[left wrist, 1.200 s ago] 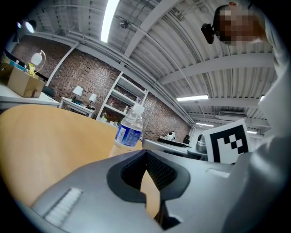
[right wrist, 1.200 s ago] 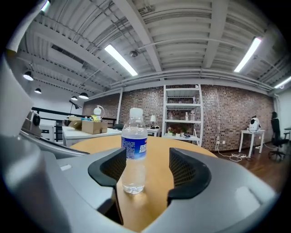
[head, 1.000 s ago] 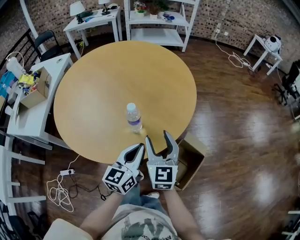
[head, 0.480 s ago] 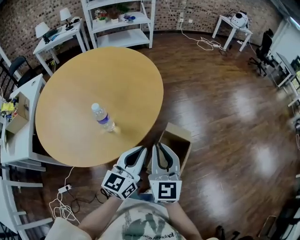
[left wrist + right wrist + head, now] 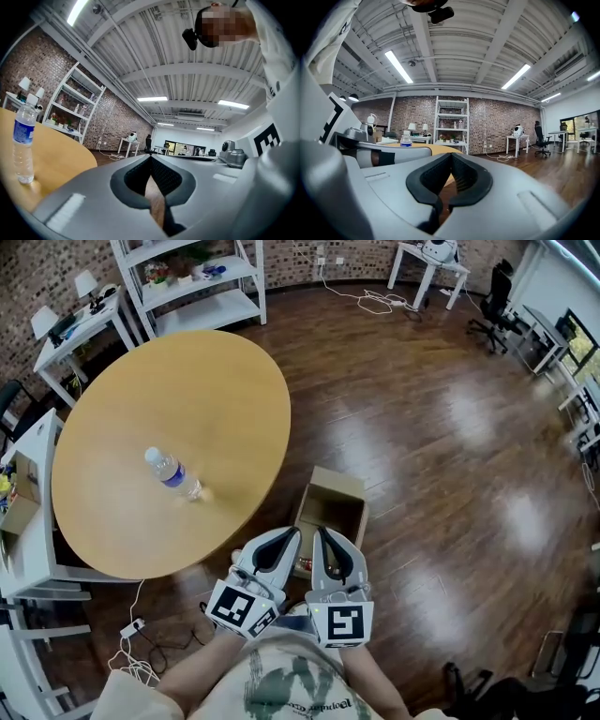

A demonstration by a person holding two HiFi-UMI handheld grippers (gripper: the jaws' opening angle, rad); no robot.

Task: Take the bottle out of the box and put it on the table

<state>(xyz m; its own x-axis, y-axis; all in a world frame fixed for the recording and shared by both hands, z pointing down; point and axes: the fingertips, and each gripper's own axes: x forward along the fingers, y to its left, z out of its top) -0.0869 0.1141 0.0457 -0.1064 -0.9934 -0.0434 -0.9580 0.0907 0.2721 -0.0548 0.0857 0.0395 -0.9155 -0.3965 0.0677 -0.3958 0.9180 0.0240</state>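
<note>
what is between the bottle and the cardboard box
In the head view, only bare tabletop, its edge, then a strip of wood floor separate the bottle from the cardboard box.

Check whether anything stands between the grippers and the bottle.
Nothing visible does. The bottle stands alone on the table; only bare tabletop and floor lie between it and the left gripper and right gripper, both shut and empty near the box.
</note>
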